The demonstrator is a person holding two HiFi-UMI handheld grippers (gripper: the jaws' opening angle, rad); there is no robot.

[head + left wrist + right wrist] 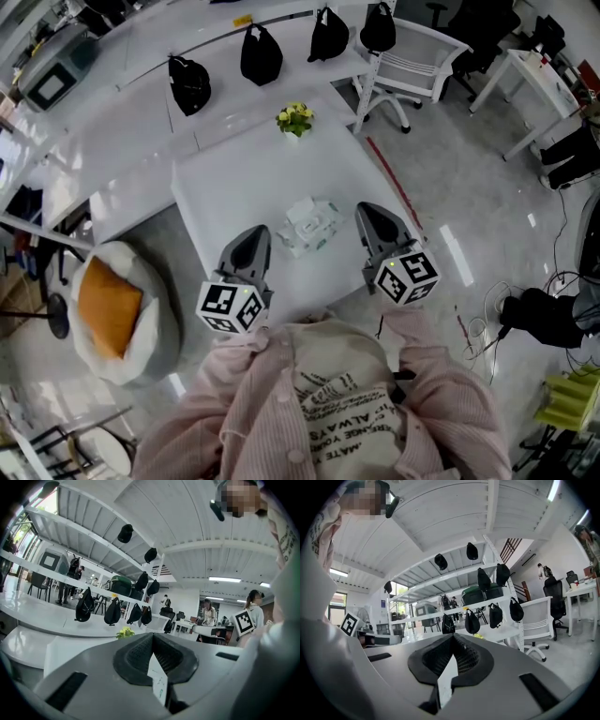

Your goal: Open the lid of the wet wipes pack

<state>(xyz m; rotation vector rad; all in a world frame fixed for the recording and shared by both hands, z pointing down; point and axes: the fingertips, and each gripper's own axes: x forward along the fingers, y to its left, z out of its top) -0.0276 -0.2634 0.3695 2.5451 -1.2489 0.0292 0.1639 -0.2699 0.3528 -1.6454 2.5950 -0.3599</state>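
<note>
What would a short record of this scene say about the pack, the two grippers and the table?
surface: white table
target: wet wipes pack, lying on the table between the two grippers
lid: too small to tell whether it is open
left gripper: jaws together, holding nothing, beside the pack
right gripper: jaws together, holding nothing, on the pack's other side
also on table: yellow flowers at the far edge

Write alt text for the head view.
From above: a person in pink holds the left gripper and right gripper, both shut, either side of a wet wipes pack on a white table. Yellow flowers stand at the table's far edge.
</note>
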